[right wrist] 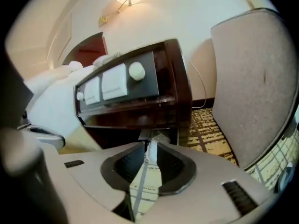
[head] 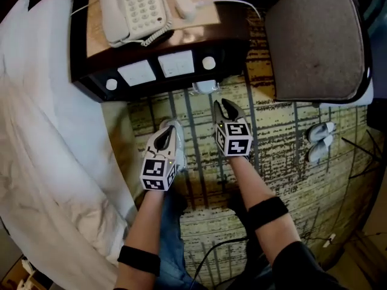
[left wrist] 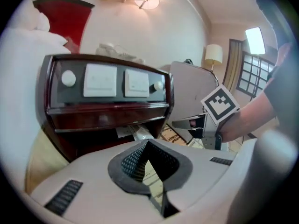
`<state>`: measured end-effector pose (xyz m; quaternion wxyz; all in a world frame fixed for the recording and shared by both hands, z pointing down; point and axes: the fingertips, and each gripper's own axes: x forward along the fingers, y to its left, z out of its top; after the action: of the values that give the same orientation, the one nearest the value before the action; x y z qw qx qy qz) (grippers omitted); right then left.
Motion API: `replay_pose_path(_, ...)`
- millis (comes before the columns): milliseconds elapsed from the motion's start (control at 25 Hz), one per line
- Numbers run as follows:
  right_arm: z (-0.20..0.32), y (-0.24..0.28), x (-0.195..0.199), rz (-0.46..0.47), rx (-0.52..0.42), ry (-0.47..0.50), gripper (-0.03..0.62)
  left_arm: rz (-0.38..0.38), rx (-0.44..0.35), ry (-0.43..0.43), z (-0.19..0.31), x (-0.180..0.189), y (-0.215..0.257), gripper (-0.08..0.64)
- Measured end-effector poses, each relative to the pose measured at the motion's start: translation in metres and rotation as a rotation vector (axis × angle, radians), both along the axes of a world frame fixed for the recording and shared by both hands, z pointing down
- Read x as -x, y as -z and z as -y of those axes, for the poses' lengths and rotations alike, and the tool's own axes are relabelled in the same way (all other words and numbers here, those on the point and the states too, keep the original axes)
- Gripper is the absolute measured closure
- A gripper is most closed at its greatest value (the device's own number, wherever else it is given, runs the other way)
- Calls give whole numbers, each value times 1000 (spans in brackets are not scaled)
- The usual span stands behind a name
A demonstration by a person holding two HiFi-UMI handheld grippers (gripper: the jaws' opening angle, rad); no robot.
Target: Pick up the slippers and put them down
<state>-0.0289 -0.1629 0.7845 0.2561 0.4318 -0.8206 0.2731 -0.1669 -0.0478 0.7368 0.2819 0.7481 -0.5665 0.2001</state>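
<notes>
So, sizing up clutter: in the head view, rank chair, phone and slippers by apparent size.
1. chair
2. phone
3. slippers
The phone sits higher, nearer the camera, so its lead over the slippers is partly nearness.

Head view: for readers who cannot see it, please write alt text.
From above, a person holds the left gripper and right gripper side by side over patterned carpet, pointing at a dark nightstand bearing a white telephone. A pair of white slippers lies on the carpet at right near a grey chair; a white bed fills the left.
</notes>
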Motion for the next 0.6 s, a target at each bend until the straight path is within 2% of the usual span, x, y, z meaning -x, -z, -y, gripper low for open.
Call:
replay_pose_path(80,-11,52,-14,5,1,13,574,3,12,0,-10,-5,46,559)
replay_pose_path(120,-16,78,-21,9,3,18,591,5,16,2,-14,-7,70,559)
replay_pose_path(320,-36,216,-46,41,10,58,591,6,10,24,-28,-21,198,559)
replay_pose_path(600,-71,387,-56,51,-53,223,591,14,-21,35,-52,-27,359,559)
